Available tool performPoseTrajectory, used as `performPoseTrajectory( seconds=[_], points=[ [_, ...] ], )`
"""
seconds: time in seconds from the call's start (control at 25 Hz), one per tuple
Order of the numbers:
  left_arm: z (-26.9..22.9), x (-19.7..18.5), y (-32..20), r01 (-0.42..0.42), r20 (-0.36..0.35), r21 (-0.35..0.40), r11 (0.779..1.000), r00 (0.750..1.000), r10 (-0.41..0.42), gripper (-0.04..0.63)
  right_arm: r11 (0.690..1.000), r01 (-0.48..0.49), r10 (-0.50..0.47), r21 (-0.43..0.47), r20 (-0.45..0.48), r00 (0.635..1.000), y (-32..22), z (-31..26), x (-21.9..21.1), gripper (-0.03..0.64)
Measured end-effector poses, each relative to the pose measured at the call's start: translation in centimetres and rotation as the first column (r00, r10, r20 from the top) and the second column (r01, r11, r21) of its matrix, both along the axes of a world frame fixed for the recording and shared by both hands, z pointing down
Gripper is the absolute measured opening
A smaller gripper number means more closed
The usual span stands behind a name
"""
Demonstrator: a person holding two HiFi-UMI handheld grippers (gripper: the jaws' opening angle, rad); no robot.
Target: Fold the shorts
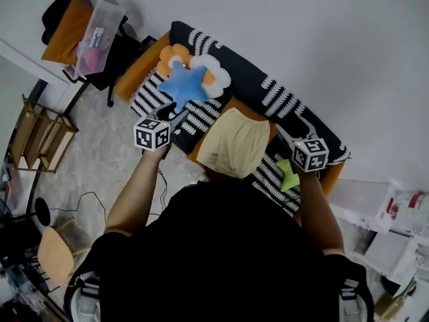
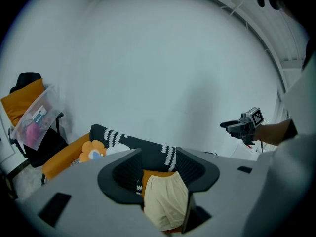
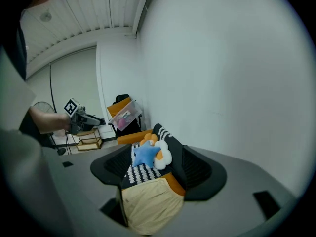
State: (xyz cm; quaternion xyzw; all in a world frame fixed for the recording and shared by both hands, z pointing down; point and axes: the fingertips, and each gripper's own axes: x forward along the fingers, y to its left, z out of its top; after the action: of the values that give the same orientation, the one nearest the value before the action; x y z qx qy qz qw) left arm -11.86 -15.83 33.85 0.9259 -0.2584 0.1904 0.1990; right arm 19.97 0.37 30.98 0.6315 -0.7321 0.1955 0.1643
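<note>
Pale yellow shorts (image 1: 234, 143) lie spread flat on the orange seat of a sofa (image 1: 268, 89), waistband toward the backrest. My left gripper (image 1: 171, 115) hovers just left of the shorts, open and holding nothing. On the shorts' right side, my right gripper (image 1: 287, 137) hangs open and empty too. In the left gripper view the shorts (image 2: 165, 201) show between the wide jaws of that gripper (image 2: 160, 169), with the right gripper (image 2: 232, 125) off to the right. In the right gripper view the shorts (image 3: 148, 206) lie below its spread jaws (image 3: 158, 171), and the left gripper (image 3: 94, 118) is at the left.
A blue star cushion (image 1: 182, 86) and a flower cushion (image 1: 214, 72) rest on the striped black-and-white throw (image 1: 151, 96) left of the shorts. A green star toy (image 1: 289, 174) lies at the right. A chair with an orange cover and a plastic bag (image 1: 94, 35) stands beyond, with a wooden rack (image 1: 40, 136) on the floor.
</note>
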Motion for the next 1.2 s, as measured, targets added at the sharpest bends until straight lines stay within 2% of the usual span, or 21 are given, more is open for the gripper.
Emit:
performPoseTrajectory(
  seconds=[0.4,0.68,0.88,1.2],
  points=[
    [0.1,1.1,2.1,0.154,0.030,-0.014,0.988,0.988,-0.154,0.232,0.990,0.138,-0.139,-0.032,-0.014,0.990,-2.4,1.4,6.0,0.329],
    [1.8,-0.6,3.2,0.269,0.067,-0.040,0.962,0.962,-0.266,0.233,0.950,0.296,-0.302,-0.099,-0.060,0.951,-6.6,4.5,6.5,0.329],
    [4.4,-2.2,4.2,0.346,0.100,-0.067,0.936,0.935,-0.339,0.233,0.888,0.429,-0.447,-0.169,-0.090,0.890,-9.4,8.1,5.4,0.329],
    [10.2,-5.6,5.9,0.450,0.158,-0.137,0.883,0.889,-0.429,0.236,0.731,0.602,-0.665,-0.320,-0.136,0.735,-13.1,15.9,3.2,0.329]
  ],
)
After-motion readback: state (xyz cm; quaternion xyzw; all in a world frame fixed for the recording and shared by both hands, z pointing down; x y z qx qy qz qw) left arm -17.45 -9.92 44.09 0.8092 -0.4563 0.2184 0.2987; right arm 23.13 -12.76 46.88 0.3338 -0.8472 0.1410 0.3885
